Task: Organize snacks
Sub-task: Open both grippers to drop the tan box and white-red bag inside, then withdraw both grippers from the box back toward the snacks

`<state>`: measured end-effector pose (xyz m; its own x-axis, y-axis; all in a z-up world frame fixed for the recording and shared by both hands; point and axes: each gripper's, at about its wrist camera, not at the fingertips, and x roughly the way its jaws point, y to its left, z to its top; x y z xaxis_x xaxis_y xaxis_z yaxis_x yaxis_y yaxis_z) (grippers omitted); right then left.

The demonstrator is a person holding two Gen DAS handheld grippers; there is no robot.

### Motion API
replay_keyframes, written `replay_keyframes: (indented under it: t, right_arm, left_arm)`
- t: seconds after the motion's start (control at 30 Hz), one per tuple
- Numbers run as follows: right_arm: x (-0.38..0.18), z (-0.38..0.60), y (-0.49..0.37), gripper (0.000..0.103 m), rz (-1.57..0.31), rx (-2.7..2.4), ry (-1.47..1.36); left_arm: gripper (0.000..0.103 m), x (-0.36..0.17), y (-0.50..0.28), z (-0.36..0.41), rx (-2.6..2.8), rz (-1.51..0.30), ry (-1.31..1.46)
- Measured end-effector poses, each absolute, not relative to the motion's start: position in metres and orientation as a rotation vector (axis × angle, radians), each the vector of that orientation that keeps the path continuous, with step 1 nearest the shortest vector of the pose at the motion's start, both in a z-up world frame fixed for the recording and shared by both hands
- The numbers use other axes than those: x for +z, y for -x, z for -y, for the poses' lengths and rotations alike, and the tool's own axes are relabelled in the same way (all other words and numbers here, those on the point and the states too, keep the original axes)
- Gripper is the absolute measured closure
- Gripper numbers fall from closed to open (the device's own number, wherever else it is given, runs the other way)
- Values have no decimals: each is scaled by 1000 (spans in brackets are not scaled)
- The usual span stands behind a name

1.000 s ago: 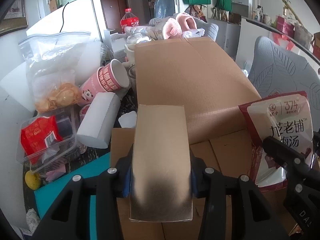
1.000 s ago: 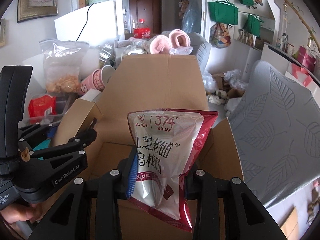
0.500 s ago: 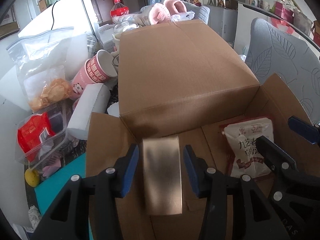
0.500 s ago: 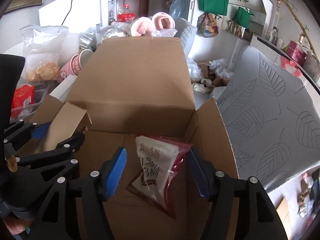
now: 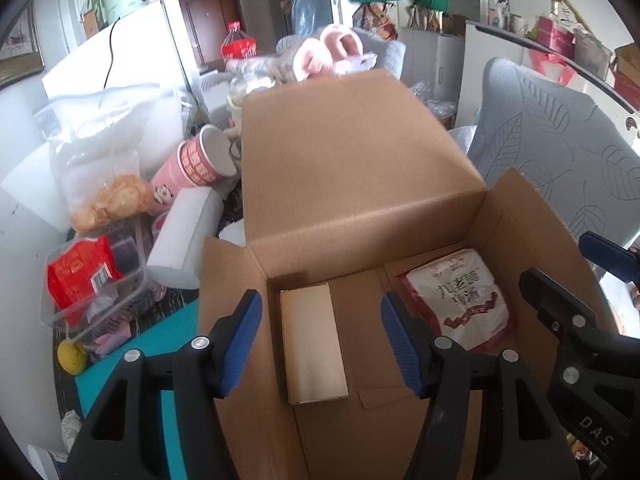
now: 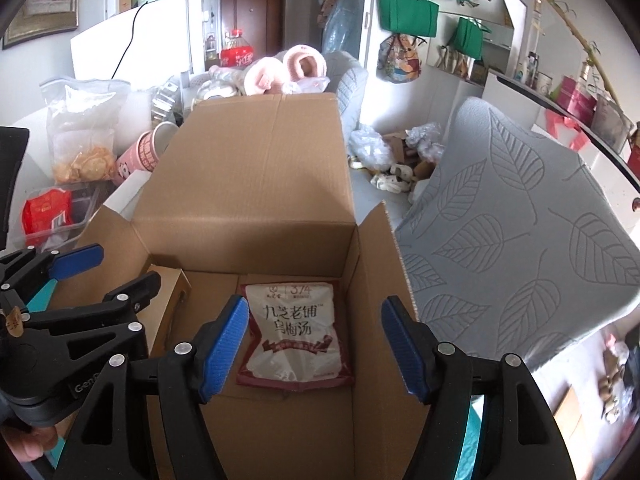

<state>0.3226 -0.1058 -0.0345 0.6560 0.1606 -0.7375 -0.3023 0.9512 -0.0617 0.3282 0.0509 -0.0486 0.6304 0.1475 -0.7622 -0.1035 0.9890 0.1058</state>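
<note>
Cardboard fills both views: an open cardboard box (image 5: 500,216) is seen from above, its flaps folded outward and a second, closed carton (image 5: 344,140) standing right behind it. On the box floor, toward the left wall, a plain tan packet (image 5: 312,344) is laid flat, and toward the right wall a white and dark-red snack pouch (image 6: 294,336) with printed characters is laid face up; the two are kept apart by a strip of bare floor. Above the tan packet the left gripper (image 5: 322,344) is held, its blue-padded jaws opening as this is seen, with nothing pressed between the pads and the packet lying loose below the gap. Above the pouch the right gripper (image 6: 314,352) is held in the same way, jaws opening too, both pads clear of the pouch, which is resting on the floor of the box and is gripped by nothing. Off to the left of the box, a clear plastic tub (image 5: 80,304) with a red packet (image 5: 80,272) inside is seen, along with a pink paper cup (image 5: 196,164) tipped on its side and a clear bag of chips (image 5: 104,196). A grey leaf-patterned chair back (image 6: 520,216) is seen just right of the box.
</note>
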Motion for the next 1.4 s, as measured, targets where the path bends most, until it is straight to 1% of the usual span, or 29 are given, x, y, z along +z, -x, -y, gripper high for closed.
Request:
replay_keyframes:
  t: [0.37,0.9,0.97,1.07,1.3,1.4]
  right_arm:
    - [18,118,-278,33,-708,276,176]
    - [96,155,-173,33,-535,273,143]
    - [102,159,-158,33,-512,274,142]
    - [109,165,-139,30,-485,276,141]
    - [113,177,-93,29,-444,263,150]
    - [112,180,-76,26,-437,273,147]
  left_arm:
    - [42,4,-281,-42,65,-815,-14]
    - [42,83,-170,-17,46,-620,-51]
    - [42,88,-156,-13,35,-603,-50]
    - [42,94,-139,-7,26,-583,-53]
    - [42,97,-99,3,38,-550,-74]
    - [42,97,-83,4,54,-544,-68]
